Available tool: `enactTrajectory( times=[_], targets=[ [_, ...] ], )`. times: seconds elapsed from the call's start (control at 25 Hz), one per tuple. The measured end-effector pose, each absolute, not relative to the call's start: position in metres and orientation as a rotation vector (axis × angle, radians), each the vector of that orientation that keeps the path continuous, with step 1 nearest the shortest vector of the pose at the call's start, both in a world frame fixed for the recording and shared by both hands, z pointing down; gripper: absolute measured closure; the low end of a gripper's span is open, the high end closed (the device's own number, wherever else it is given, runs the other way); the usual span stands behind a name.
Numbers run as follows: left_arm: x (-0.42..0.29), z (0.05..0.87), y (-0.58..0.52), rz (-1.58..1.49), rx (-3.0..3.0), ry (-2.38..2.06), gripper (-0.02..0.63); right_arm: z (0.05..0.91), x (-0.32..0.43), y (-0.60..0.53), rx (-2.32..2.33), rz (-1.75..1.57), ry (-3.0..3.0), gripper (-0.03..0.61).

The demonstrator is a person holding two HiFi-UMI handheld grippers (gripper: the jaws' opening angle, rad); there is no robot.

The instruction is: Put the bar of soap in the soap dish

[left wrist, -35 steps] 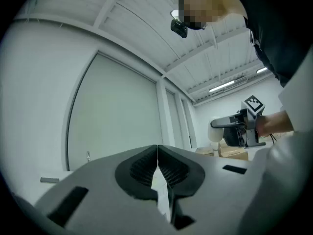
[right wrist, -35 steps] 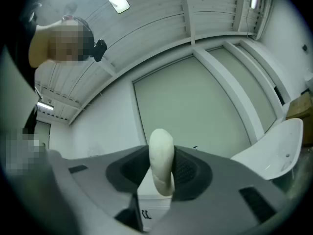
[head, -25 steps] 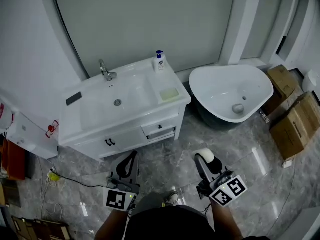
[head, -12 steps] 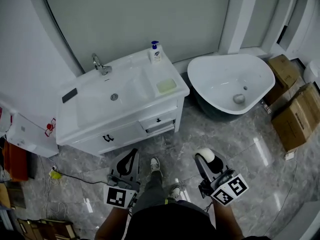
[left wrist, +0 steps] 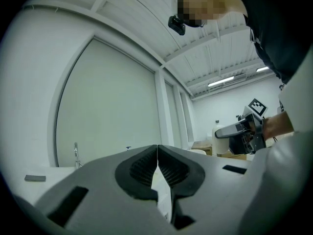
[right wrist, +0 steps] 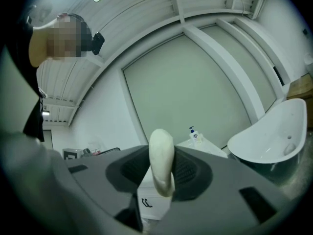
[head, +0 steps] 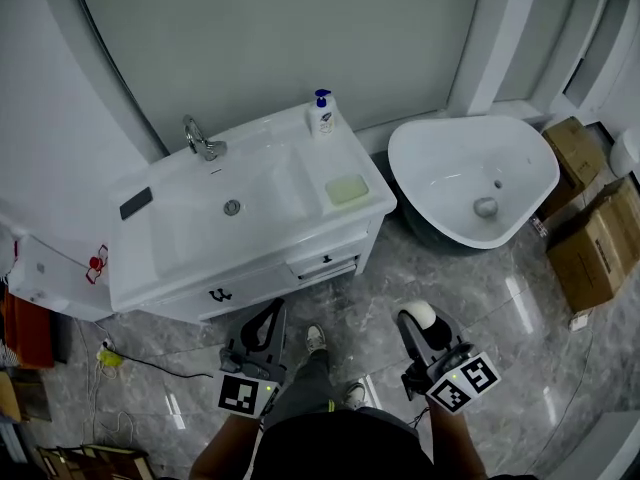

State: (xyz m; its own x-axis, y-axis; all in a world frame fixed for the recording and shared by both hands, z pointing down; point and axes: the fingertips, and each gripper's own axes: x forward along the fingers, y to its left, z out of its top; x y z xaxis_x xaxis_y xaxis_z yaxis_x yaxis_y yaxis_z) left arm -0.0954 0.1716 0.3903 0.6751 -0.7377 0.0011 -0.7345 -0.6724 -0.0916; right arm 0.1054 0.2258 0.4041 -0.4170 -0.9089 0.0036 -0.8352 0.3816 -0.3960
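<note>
Soap bar (right wrist: 161,153), white and oval, stands on edge in the pinch of the right hand-held gripper (head: 421,320), low over the grey marble floor (head: 470,288) and well apart from the soap dish (head: 346,189).

On the white table (head: 150,268), from the left: a dark flat thing (head: 135,203), a chrome faucet (head: 203,140) behind the sunken basin (head: 232,200), a pump bottle (head: 321,114) at the back right corner, and the pale green soap dish near the front right corner. A white bathtub (head: 520,198) sits beside the table, with cardboard boxes (head: 590,253) further right.

The left hand-held gripper (left wrist: 157,148) has its jaws pressed together with nothing between them. Both grippers point toward the table from in front of it.
</note>
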Motion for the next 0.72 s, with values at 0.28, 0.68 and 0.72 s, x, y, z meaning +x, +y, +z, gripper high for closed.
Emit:
enactTrajectory(
  times=[0.28,0.68,0.72],
  targets=[
    [-0.128,0.397,0.071,-0.054,-2.811,1.292,0.592,0.403,0.067,0.119,-1.504,-0.561,2.48,0.448],
    [-0.142,0.393,-0.022,0.058,-2.878,1.234,0.592,0.38,0.048,0.04,-1.595,-0.532,2.444,0.448],
    [-0.14,0.393,-0.028,0.069,-2.886,1.22,0.592,0.378,0.05,0.036,-1.61,-0.527,2.436,0.448]
  ],
)
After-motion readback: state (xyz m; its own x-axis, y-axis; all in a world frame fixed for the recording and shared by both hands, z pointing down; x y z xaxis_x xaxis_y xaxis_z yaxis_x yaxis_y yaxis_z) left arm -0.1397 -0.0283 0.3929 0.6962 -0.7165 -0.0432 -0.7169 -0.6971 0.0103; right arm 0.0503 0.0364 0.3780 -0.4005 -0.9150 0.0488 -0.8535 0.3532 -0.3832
